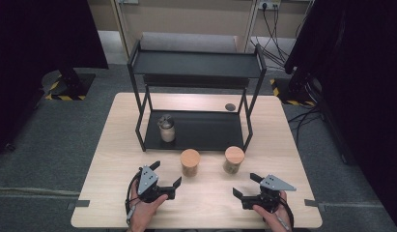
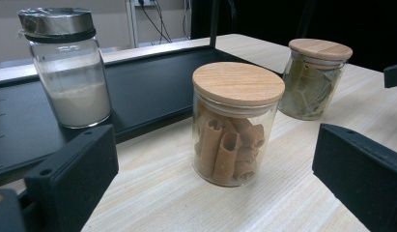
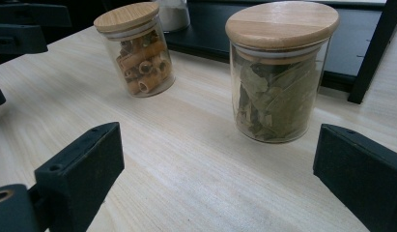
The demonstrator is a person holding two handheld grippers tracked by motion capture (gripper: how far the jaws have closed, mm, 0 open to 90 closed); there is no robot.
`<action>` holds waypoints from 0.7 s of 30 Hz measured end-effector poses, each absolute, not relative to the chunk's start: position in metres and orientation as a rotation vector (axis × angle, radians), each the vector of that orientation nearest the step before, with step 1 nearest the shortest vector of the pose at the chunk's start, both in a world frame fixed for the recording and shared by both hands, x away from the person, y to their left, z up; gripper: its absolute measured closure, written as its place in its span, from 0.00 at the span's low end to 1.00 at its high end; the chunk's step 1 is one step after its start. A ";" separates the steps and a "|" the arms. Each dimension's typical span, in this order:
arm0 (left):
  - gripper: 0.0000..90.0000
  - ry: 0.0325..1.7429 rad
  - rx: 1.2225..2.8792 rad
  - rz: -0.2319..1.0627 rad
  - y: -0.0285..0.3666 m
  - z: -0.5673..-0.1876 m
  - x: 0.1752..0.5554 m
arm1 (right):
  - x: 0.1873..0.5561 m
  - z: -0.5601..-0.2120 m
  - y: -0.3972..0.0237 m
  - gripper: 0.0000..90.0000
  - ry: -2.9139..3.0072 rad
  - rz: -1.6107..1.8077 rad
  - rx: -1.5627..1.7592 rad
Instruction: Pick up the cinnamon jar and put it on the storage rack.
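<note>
Two glass jars with wooden lids stand on the table in front of a black shelf rack. The pasta-tube jar (image 1: pixel 190 162) (image 2: pixel 236 124) (image 3: pixel 137 50) is on the left, the bay-leaf jar (image 1: pixel 233 160) (image 2: pixel 314 79) (image 3: pixel 277 72) on the right. A third jar with a metal lid and white powder (image 1: pixel 166 128) (image 2: pixel 70 67) sits on the rack's lower shelf (image 1: pixel 205 130). My left gripper (image 1: pixel 165 175) (image 2: pixel 210 179) is open, just short of the pasta jar. My right gripper (image 1: pixel 244 185) (image 3: pixel 218 179) is open, a little short of the bay-leaf jar.
The black two-tier rack (image 1: pixel 196 63) takes up the table's far half; its upper shelf is bare. A round grommet (image 1: pixel 230 107) sits behind it on the wooden tabletop (image 1: pixel 205 198). Dark curtains and stands flank the table on the grey floor.
</note>
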State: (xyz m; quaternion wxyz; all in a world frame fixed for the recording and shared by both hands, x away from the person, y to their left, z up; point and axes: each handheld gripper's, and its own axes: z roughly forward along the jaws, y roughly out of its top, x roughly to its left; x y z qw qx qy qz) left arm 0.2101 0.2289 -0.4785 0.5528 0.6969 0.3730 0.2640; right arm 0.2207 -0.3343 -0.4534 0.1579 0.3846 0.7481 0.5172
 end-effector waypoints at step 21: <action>0.02 0.879 1.648 0.626 0.230 -0.481 0.208 | 0.215 -0.448 -0.328 0.05 2.152 1.496 1.042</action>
